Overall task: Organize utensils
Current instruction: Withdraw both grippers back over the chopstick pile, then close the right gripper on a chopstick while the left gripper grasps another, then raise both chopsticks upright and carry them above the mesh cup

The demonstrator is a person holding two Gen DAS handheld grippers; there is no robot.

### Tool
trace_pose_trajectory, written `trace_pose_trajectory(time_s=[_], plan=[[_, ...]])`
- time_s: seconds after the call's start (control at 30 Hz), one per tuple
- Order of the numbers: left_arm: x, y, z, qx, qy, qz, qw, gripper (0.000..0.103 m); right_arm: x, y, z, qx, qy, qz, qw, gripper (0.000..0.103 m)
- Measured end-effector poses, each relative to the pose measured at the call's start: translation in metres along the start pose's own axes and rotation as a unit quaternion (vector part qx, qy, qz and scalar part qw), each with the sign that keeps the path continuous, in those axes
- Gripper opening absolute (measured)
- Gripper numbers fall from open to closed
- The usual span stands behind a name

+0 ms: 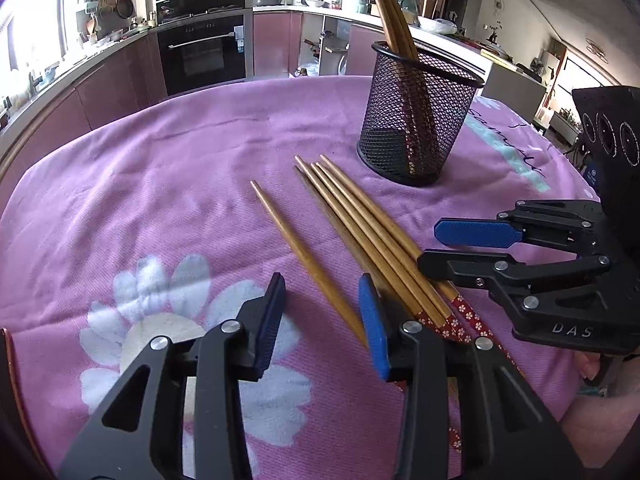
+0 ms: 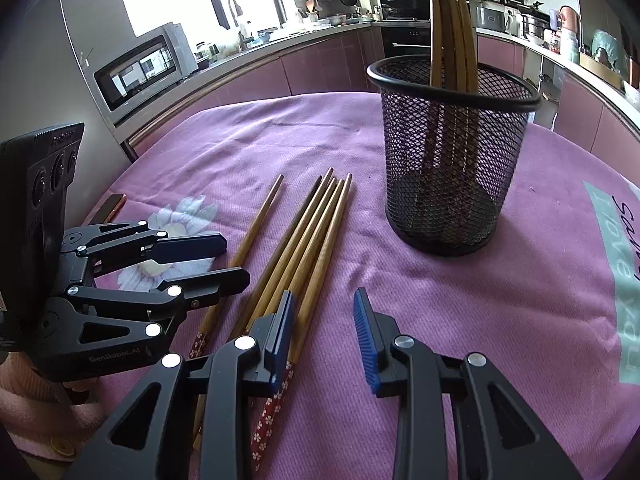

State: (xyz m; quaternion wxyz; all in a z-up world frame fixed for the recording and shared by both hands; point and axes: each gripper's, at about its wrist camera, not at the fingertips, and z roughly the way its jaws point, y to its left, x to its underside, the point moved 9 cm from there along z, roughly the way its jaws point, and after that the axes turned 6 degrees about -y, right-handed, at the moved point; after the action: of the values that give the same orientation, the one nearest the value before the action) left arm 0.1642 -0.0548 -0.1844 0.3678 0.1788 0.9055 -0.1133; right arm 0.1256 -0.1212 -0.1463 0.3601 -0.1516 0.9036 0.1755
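The left gripper (image 1: pixel 322 320) hovers low over the table with its jaws partly apart; a single loose chopstick (image 1: pixel 308 262) lies on the cloth in the gap between the ribbed blue pads, and neither pad presses on it, so nothing is gripped. The right gripper (image 2: pixel 325 326) likewise stands partly apart and holds nothing; in the right wrist view its left finger sits over the decorated ends of the chopstick bundle (image 2: pixel 304 248), though whether it touches them I cannot tell, while the gap between its pads shows only bare cloth. Both tools are matte black angular frames with silver rivets and flat, finely grooved blue pads. The bundle is five or so slim, tapered wooden sticks lying side by side, smooth and golden brown, with red flower-patterned handle ends toward the grippers. Near their tips stands the mesh holder (image 1: pixel 420 116), a round black wire cup with a rolled rim, upright, holding several more wooden chopsticks that lean against its rim. Everything rests on a pink woven tablecloth (image 1: pixel 160 184) printed with white flowers.
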Motion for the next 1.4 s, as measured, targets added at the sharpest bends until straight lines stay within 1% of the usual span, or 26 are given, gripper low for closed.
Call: trace_pose_trajectory(time_s=[0.07, 0.2, 0.3, 0.43, 0.53, 0.57, 0.7, 0.9, 1.17, 1.27, 1.4], plan=[[0.000, 0.001, 0.001, -0.001, 0.001, 0.001, 1.0000, 0.036, -0.002, -0.002, 0.001, 0.003, 0.000, -0.001, 1.000, 0.029], [-0.004, 0.005, 0.005, -0.002, 0.000, -0.008, 1.0000, 0.028, -0.007, -0.003, 0.008, 0.011, 0.006, -0.007, 1.000, 0.023], [-0.007, 0.008, 0.007, -0.006, -0.001, -0.013, 0.9999, 0.023, -0.010, -0.003, 0.012, 0.020, 0.008, -0.016, 1.000, 0.022], [-0.010, 0.010, 0.010, -0.008, 0.000, -0.018, 0.9998, 0.020, -0.016, -0.004, 0.018, 0.025, 0.010, -0.019, 0.999, 0.021], [-0.010, 0.010, 0.011, -0.011, 0.001, -0.016, 0.9998, 0.020, -0.019, -0.006, 0.021, 0.028, 0.009, -0.015, 0.999, 0.015], [-0.010, 0.010, 0.011, -0.011, 0.000, -0.016, 0.9998, 0.020, -0.019, -0.006, 0.021, 0.028, 0.008, -0.011, 1.000, 0.011], [-0.011, 0.010, 0.011, -0.016, -0.001, -0.020, 0.9997, 0.017, -0.020, -0.009, 0.020, 0.021, 0.007, 0.003, 1.000, 0.006], [-0.011, 0.016, 0.010, -0.020, -0.005, -0.046, 0.9987, 0.008, -0.017, -0.010, 0.015, 0.009, 0.003, 0.016, 1.000, 0.005], [-0.011, 0.016, 0.004, -0.018, -0.010, -0.056, 0.9982, 0.008, -0.022, -0.003, -0.007, -0.014, -0.021, 0.017, 1.000, 0.005], [-0.014, 0.016, -0.003, -0.005, -0.017, -0.063, 0.9978, 0.008, -0.025, -0.002, -0.017, -0.023, -0.032, 0.018, 0.999, 0.005], [-0.023, 0.011, -0.017, 0.020, -0.032, -0.069, 0.9969, 0.008, -0.029, -0.001, -0.028, -0.031, -0.045, 0.019, 0.998, 0.005]])
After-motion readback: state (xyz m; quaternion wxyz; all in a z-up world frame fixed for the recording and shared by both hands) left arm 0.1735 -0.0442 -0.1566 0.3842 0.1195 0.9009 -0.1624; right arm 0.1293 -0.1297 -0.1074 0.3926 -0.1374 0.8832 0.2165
